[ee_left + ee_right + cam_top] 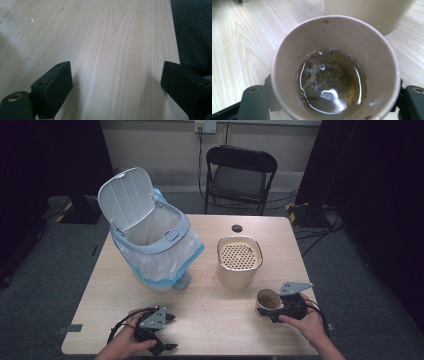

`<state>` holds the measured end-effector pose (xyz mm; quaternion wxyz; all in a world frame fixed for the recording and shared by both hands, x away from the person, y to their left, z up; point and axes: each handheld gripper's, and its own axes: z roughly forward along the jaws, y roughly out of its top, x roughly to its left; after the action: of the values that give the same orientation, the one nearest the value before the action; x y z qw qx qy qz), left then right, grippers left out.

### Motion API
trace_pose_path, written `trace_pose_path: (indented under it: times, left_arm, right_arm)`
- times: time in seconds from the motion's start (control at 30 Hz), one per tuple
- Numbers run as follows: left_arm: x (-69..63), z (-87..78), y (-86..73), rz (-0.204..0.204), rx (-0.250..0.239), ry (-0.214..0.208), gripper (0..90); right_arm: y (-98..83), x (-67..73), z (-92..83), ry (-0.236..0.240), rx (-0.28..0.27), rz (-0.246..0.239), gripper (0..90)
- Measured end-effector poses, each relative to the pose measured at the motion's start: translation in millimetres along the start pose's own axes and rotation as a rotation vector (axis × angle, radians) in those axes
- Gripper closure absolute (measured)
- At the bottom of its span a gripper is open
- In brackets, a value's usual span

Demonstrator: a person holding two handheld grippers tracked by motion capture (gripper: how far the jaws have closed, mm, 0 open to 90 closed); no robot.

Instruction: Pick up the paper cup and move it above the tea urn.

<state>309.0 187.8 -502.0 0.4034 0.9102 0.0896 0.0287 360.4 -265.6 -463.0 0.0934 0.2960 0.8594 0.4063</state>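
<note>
A paper cup (266, 296) stands on the wooden table (215, 320) near its front right. My right gripper (268, 307) is shut on it, one jaw on each side. In the right gripper view the paper cup (334, 37) holds brownish liquid and a soaked tea bag (322, 77), and my right gripper (333, 98) hugs the cup's lower wall. Just behind the cup stands a cream container (239, 262) with a perforated top; its wall (367, 12) is close to the cup. My left gripper (171, 331) rests open at the front left, and between its jaws (117, 82) is bare table.
A white bin (155, 237) lined with a plastic bag stands at the table's back left with its lid up. A small dark round hole (237, 228) marks the far edge. A black folding chair (240, 175) stands beyond the table. The table's edge (175, 45) runs close beside my left gripper.
</note>
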Motion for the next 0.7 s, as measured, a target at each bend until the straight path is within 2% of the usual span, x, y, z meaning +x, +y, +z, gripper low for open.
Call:
trace_pose_path:
  times: [0.17,0.3,0.7]
  left_arm:
    - [0.2,0.0,0.0,0.002,0.002,0.001,9.9]
    - [0.1,-0.1,0.1,0.001,0.003,-0.001,9.9]
    - [0.1,-0.1,0.1,0.001,0.003,0.000,9.9]
  right_arm:
    - [4.8,-6.0,-4.0,-0.008,-0.010,0.012,27.4]
    - [12.5,-16.2,-10.6,-0.034,-0.006,0.021,27.4]
    - [26.1,-37.9,-17.4,-0.066,-0.045,0.061,27.5]
